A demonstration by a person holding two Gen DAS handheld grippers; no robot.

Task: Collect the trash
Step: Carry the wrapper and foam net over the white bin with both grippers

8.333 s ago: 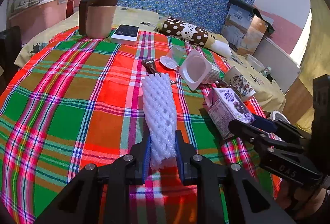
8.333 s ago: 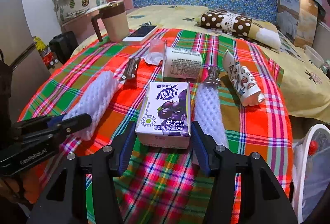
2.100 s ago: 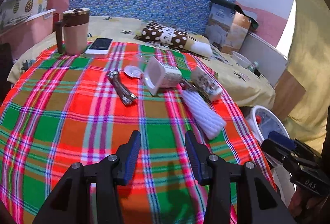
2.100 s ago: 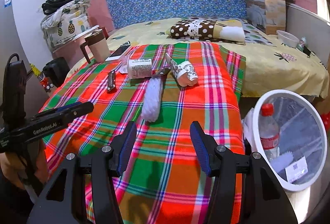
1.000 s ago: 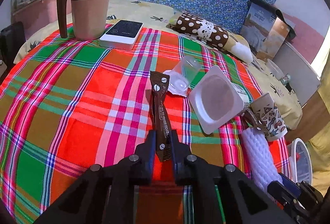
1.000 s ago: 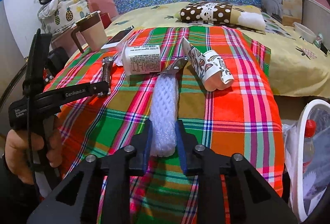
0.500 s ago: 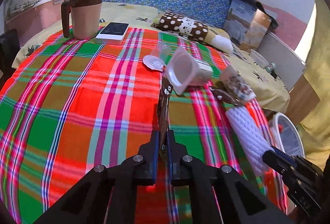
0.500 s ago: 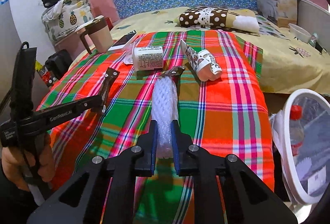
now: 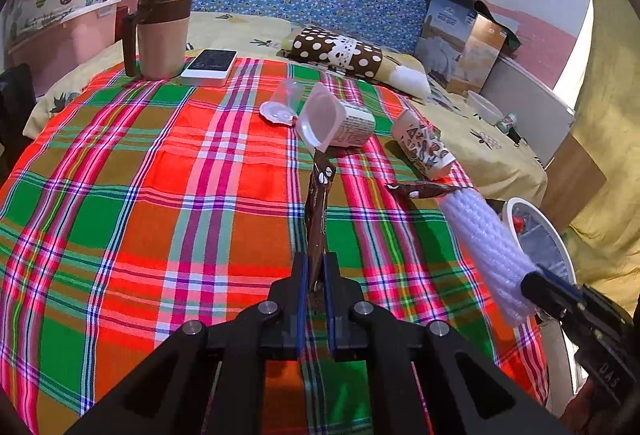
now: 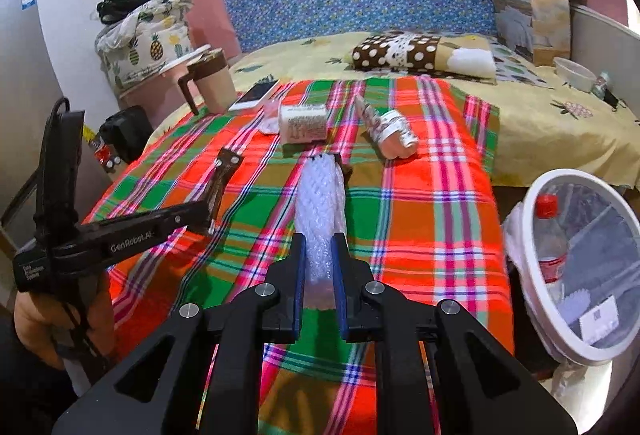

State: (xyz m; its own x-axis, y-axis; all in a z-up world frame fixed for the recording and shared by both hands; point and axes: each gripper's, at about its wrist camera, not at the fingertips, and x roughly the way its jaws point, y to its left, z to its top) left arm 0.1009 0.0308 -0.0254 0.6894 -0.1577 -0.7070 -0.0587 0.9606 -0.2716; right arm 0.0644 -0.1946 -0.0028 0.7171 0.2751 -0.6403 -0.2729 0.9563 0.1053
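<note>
A brown snack wrapper [image 9: 318,211] hangs upright above the plaid tablecloth [image 9: 120,195], and my left gripper [image 9: 316,269] is shut on its lower end. From the right wrist view this gripper [image 10: 208,215] and the wrapper [image 10: 222,175] appear at the left. My right gripper [image 10: 319,255] is shut on one end of a white foam net sleeve [image 10: 320,203], lifted off the cloth. The left wrist view has the sleeve [image 9: 484,247] and right gripper [image 9: 536,287] at the right. A white trash bin [image 10: 576,174] stands beside the table, a plastic bottle [image 10: 550,235] inside.
On the cloth lie a tipped yogurt tub [image 9: 340,123], a patterned paper cup [image 9: 424,151], a clear small cup [image 9: 284,103] and a second brown wrapper [image 9: 424,189]. A mug [image 9: 160,35] and a phone [image 9: 210,67] sit at the far left. A bed lies behind.
Both grippers closed on their items and lifted them off the cloth. The left one drew back with the wrapper; the right one rose with the foam sleeve, and the bin came further into view.
</note>
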